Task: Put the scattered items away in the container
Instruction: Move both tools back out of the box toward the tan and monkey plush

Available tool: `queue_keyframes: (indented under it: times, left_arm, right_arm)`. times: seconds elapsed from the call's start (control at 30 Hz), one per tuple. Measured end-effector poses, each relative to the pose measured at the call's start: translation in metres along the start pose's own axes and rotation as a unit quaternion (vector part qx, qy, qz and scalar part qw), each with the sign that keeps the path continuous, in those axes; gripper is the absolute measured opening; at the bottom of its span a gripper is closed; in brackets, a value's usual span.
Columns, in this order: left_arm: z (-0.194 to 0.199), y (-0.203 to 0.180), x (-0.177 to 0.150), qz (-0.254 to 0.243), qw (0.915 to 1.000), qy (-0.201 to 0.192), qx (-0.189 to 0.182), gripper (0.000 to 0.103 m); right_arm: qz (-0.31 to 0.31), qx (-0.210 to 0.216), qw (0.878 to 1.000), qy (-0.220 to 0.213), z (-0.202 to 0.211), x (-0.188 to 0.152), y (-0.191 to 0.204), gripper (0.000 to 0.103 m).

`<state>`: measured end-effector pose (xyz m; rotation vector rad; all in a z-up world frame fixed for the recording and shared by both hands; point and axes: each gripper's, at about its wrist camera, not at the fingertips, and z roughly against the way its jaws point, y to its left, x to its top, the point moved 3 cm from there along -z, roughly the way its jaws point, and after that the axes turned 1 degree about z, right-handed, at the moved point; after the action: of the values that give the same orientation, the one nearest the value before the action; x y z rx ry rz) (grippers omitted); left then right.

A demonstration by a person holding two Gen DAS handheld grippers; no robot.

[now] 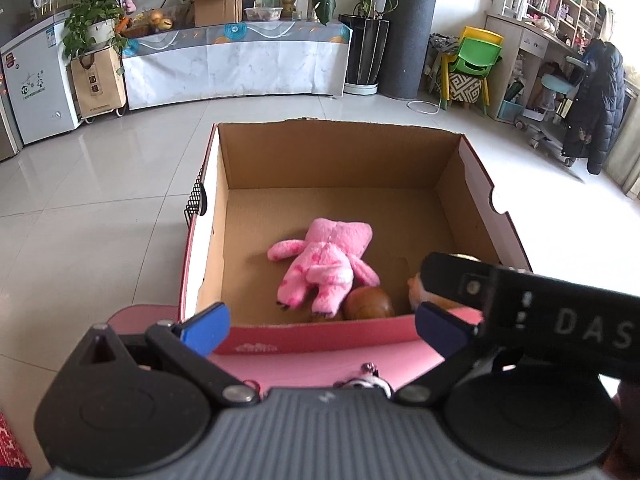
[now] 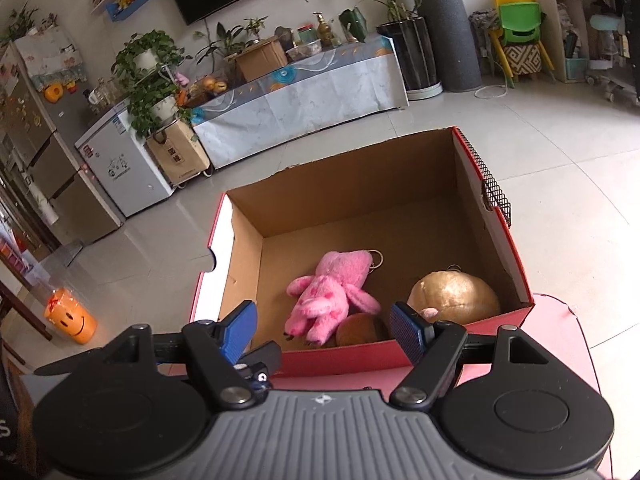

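The left gripper (image 1: 322, 326) hangs just short of the near wall of the cardboard box (image 1: 340, 160), its blue pads spread wide with nothing between them. The right gripper (image 2: 324, 330) is poised the same way, jaws apart and empty, at the box's near edge; in the left wrist view its black body juts in from the right over the near right corner.

Inside the box, a pink plush toy (image 1: 324, 264) lies on the brown floor toward the near side. Touching its near end is a small brown round object (image 1: 368, 304) (I can't tell what it is). To the right, in the near right corner, sits a golden round plush (image 2: 456, 294) with a small ring at its top.

The box rests on a pink surface (image 2: 560, 344) with a rounded edge, set above a pale tiled floor (image 1: 100, 184). At the far wall stands a long cabinet under a marbled cloth (image 1: 236, 64), crowded with potted plants, jars and a carton. A white chest freezer (image 1: 36, 84) stands to its left, stacked green and yellow chairs (image 1: 476, 56) to the right, and an orange smiley stool (image 2: 70, 316) on the floor at left.
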<state>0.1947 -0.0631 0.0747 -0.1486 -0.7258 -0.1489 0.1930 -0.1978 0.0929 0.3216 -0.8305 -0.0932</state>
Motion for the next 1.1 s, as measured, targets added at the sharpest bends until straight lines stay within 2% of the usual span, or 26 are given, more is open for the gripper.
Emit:
queue_keyframes:
  times: [0.2,0.7,1.1]
  left_arm:
    - [0.009,-0.001,-0.008,-0.01,0.9999,-0.002,0.002,0.103]
    - [0.027,0.011,-0.033,0.013,0.9999,0.005,0.007,0.103]
    - [0.035,0.01,-0.063,0.01,0.9993,0.03,0.022,0.103]
  right_arm:
    - [0.023,-0.001,1.0,-0.004,0.007,-0.01,0.011,0.074]
    - [0.037,-0.016,0.999,-0.001,0.02,-0.033,0.016,0.074]
    - [0.034,-0.02,0.999,0.029,0.031,-0.061,0.018,0.074]
